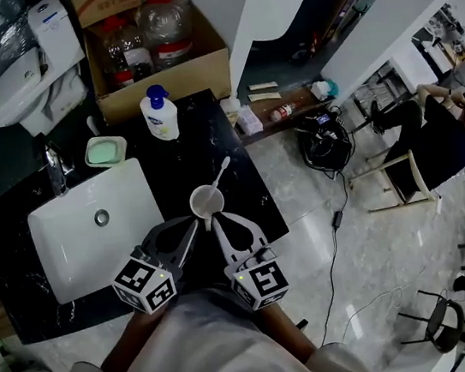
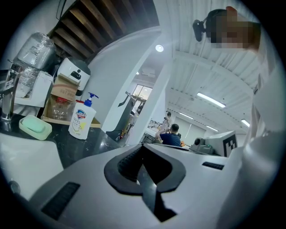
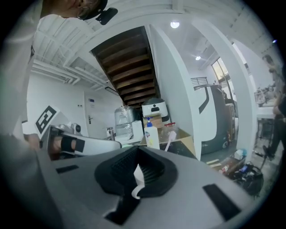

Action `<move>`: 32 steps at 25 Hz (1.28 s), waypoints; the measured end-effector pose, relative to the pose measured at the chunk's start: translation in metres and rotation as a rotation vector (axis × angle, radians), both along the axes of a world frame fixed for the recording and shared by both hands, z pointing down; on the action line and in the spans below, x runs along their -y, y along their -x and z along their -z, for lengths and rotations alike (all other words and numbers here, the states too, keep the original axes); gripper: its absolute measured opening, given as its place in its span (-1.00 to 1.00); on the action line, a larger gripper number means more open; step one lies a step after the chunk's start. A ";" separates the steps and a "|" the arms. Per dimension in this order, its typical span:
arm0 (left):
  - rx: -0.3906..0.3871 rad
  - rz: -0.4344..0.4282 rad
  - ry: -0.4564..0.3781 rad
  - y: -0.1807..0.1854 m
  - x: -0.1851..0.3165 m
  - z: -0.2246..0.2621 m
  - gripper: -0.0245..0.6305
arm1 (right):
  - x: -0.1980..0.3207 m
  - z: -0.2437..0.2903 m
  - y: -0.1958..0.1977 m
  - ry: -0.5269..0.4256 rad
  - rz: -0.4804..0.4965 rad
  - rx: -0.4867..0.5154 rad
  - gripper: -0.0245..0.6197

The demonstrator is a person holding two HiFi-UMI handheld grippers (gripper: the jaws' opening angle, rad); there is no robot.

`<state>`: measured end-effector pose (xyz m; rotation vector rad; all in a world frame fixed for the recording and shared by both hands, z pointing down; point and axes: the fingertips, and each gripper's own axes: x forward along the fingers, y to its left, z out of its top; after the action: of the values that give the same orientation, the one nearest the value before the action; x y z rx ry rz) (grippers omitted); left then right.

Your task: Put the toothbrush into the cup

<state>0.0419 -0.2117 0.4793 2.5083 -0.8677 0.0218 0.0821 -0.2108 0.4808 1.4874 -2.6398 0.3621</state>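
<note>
Head view: a white round cup (image 1: 194, 202) stands on the black marble table (image 1: 246, 189), right of the white basin (image 1: 86, 246). The white toothbrush (image 1: 220, 174) leans in the cup, head up. The left tongs (image 1: 191, 223) and right tongs (image 1: 215, 223) both reach the cup's near side.

Left gripper view: the tongs are pressed together with nothing between. The cup is out of sight; a white pump bottle (image 2: 82, 121) shows.

Right gripper view: the tongs pinch a thin white curved strip, apparently part of the cup. Only the brush head rises beyond them.
</note>
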 end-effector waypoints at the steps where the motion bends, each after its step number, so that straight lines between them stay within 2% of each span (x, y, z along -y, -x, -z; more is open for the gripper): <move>1: -0.001 -0.003 0.002 -0.001 0.000 0.000 -0.91 | -0.001 0.002 -0.001 -0.004 -0.003 0.001 -0.89; 14: -0.011 -0.029 -0.031 -0.010 -0.001 0.010 -0.91 | -0.015 0.024 -0.018 -0.028 -0.060 -0.001 -0.90; 32: -0.014 -0.028 -0.055 -0.010 -0.001 0.015 -0.91 | -0.015 0.021 -0.018 -0.017 -0.059 -0.017 -0.90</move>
<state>0.0523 -0.2102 0.4643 2.5685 -0.8377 -0.0101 0.0996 -0.1956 0.4597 1.5697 -2.5969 0.3307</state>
